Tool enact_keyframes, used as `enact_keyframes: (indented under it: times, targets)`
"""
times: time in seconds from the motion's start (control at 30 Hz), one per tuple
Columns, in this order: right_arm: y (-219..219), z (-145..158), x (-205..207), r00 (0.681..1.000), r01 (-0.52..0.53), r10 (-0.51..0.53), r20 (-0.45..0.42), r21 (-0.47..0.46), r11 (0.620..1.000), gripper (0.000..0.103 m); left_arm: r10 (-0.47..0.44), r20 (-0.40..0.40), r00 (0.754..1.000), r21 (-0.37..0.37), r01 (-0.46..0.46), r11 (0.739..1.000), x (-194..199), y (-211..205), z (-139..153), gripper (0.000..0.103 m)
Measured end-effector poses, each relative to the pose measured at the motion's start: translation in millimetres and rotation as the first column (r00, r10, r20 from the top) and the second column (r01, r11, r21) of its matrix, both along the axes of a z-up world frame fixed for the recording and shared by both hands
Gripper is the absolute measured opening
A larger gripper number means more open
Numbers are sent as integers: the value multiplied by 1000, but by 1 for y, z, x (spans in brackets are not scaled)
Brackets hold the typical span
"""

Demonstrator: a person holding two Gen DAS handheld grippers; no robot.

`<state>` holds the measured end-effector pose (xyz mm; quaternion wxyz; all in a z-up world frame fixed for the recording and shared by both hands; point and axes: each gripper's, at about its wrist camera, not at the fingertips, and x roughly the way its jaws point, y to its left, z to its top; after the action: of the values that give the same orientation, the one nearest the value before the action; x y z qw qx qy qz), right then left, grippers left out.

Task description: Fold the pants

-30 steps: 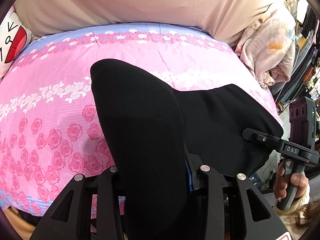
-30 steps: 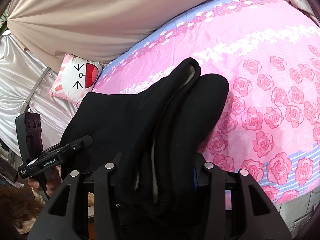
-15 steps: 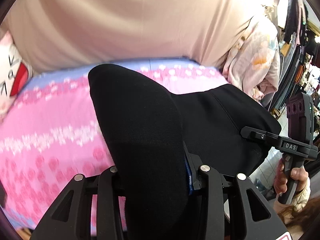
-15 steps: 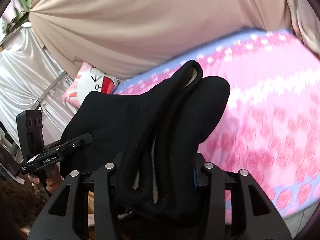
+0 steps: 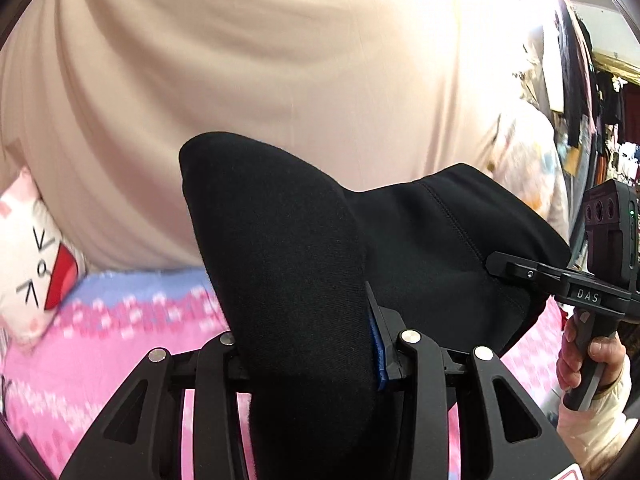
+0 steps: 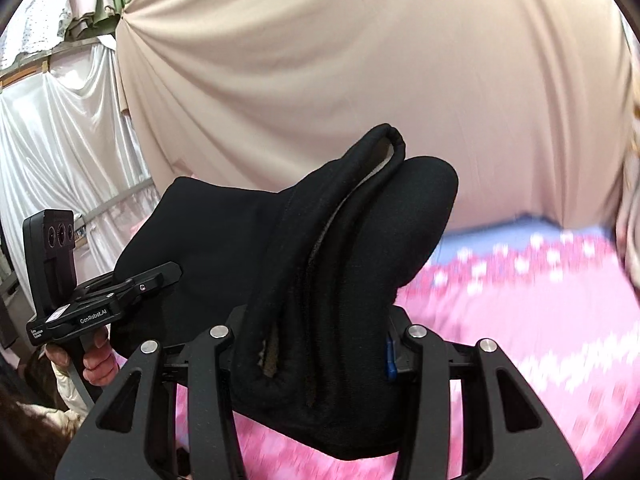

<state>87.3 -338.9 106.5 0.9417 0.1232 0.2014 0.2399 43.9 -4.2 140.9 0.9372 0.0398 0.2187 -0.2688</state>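
The black pants [image 5: 288,264] hang bunched between both grippers, held up above the pink rose-print bed [image 5: 120,344]. My left gripper [image 5: 312,356] is shut on one thick fold of the pants. My right gripper [image 6: 312,344] is shut on the other end [image 6: 344,248], where a pale fleecy lining shows. The cloth stretches across to the right gripper [image 5: 520,272] in the left wrist view, and to the left gripper [image 6: 152,280] in the right wrist view. The fingertips are hidden under the cloth.
A beige curtain [image 5: 280,60] fills the back. A white cartoon-face pillow [image 5: 32,256] lies at the bed's far left. White satin drapes [image 6: 60,140] hang left; hanging clothes [image 5: 580,100] and a floral bundle [image 5: 532,168] stand right.
Both grippers have lifted and tilted upward with the pants. The bed has dropped low in both views and the curtain now fills most of each.
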Motion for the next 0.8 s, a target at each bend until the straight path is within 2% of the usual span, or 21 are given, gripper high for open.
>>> enact_keyframes:
  times: [0.2, 0.37, 0.47, 0.6, 0.8]
  targets:
    - [-1, 13, 64, 999, 23, -23, 43, -12, 1000, 43, 37, 64, 997, -5, -37, 999, 59, -10, 10, 36]
    - [-4, -2, 127, 999, 45, -45, 25, -9, 999, 43, 65, 28, 997, 0, -65, 998, 119, -22, -4, 36]
    - [-3, -21, 164, 999, 51, -52, -16, -12, 999, 43, 88, -21, 996, 10, -87, 996, 158, -27, -23, 36]
    - [-1, -59, 209, 995, 54, -55, -77, -22, 998, 43, 123, -103, 987, 47, -118, 992, 210, -33, -65, 36]
    - [-3, -134, 265, 977, 55, -58, -206, -20, 998, 43, 147, -195, 970, 92, -131, 987, 266, -39, -139, 36]
